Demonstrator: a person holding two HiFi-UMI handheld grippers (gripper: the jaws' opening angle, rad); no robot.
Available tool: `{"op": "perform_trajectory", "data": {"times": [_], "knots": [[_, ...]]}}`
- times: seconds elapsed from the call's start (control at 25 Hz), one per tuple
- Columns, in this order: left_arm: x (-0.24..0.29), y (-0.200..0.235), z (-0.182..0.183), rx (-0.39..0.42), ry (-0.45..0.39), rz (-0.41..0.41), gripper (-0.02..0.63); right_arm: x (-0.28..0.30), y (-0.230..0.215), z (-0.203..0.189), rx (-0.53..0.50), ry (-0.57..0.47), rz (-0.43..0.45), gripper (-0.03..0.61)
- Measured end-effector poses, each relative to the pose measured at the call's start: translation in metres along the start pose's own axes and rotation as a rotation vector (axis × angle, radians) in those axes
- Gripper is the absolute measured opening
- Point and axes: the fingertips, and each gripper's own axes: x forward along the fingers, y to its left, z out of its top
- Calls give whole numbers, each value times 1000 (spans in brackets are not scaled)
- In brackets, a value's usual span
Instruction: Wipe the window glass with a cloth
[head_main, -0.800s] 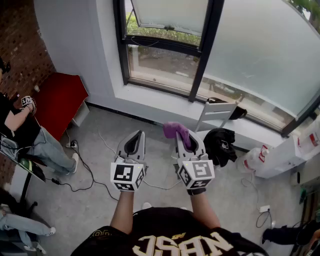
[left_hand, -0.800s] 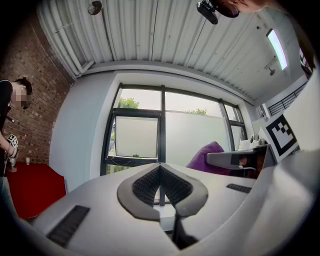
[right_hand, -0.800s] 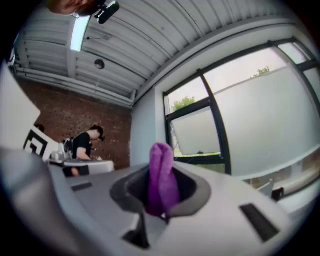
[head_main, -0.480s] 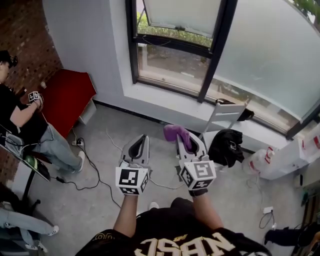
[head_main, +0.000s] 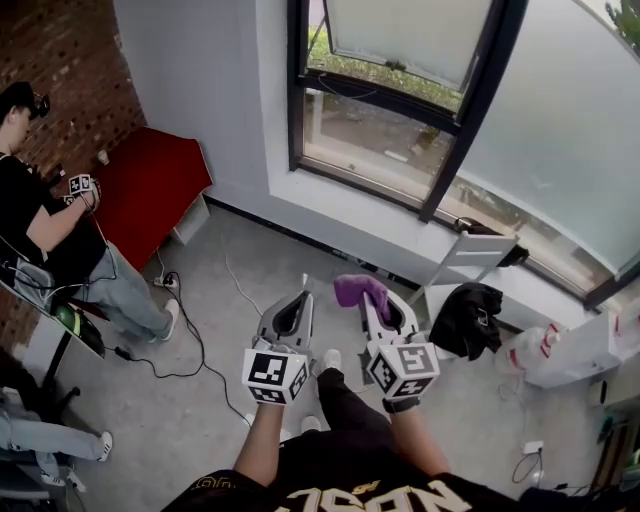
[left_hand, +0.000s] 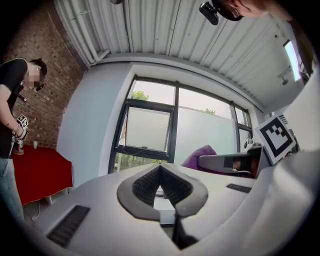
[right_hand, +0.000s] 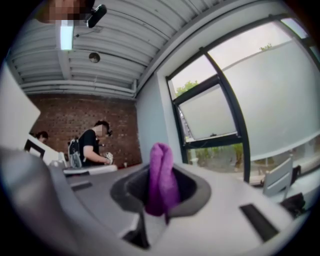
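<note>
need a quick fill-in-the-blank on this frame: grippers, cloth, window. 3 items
1. The right gripper is shut on a ___ cloth.
2. The left gripper is shut, with ___ between its jaws.
3. The window frame is ___ in colour.
Missing words: purple; nothing; black.
</note>
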Motion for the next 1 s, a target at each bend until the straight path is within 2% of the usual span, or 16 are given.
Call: {"op": "perform_trajectory", "data": {"times": [0.24,0.4,0.48,0.64,0.88,1.0], "knots": [[72,38,1,66,-6,27,9,88,-55,4,98,-32,6,77],[149,68,21,117,-24,11,9,157,-85,32,121,-90,27,77],[188,74,32,116,-40,-1,9,182,-107,50,120,-115,21,77],[254,75,37,141,-44,-44,9,212,-155,74,127,-164,-18,77],[320,81,22,94,-10,-64,9,241,-215,63,119,-129,-111,77],[346,81,27,121,-24,-93,9,256,-236,60,123,-118,-142,77]]}}
